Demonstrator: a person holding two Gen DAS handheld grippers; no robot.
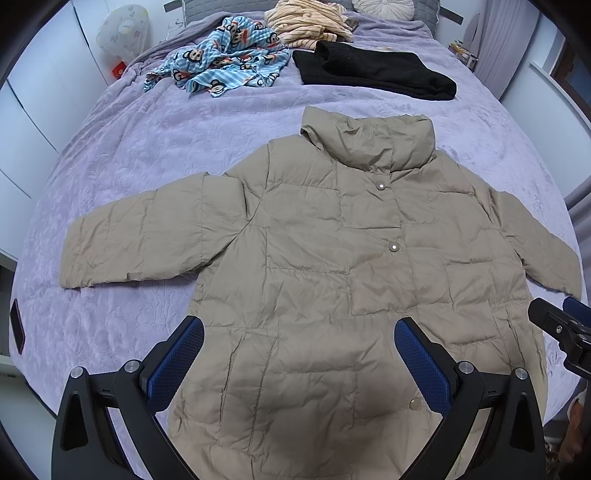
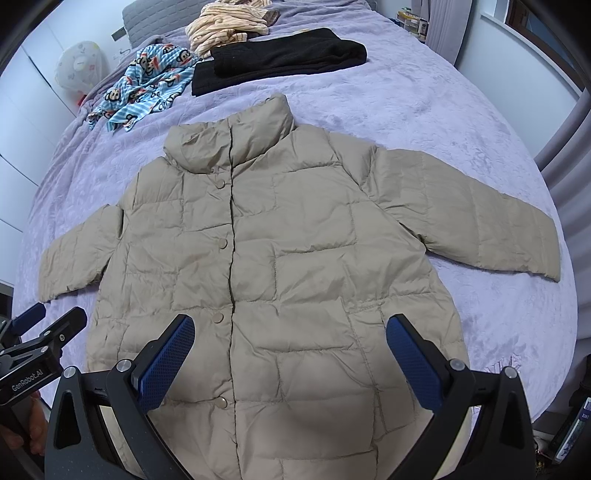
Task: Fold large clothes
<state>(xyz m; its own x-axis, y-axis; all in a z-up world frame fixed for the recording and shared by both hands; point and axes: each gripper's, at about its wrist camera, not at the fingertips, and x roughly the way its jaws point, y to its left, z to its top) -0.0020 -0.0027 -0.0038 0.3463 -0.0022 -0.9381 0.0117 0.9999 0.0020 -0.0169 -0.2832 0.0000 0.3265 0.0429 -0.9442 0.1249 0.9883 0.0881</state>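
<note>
**Cloth and plastic on the bed**

The beige jacket (image 1: 332, 258) is quilted, faintly shiny cloth with smooth snaps. The lilac bedspread (image 1: 147, 155) looks plush and embossed. Both grippers' pads (image 2: 166, 365) are dimpled blue rubber on matt black plastic.

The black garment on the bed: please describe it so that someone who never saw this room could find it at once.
Look at the bed with the lilac blanket. Beyond the collar of the beige puffer jacket spread flat in the middle lies the black garment, folded. It is the only dark, plain piece: the monkey-print blue cloth beside it is crumpled, and the cream striped cloth behind it is pale.
</note>
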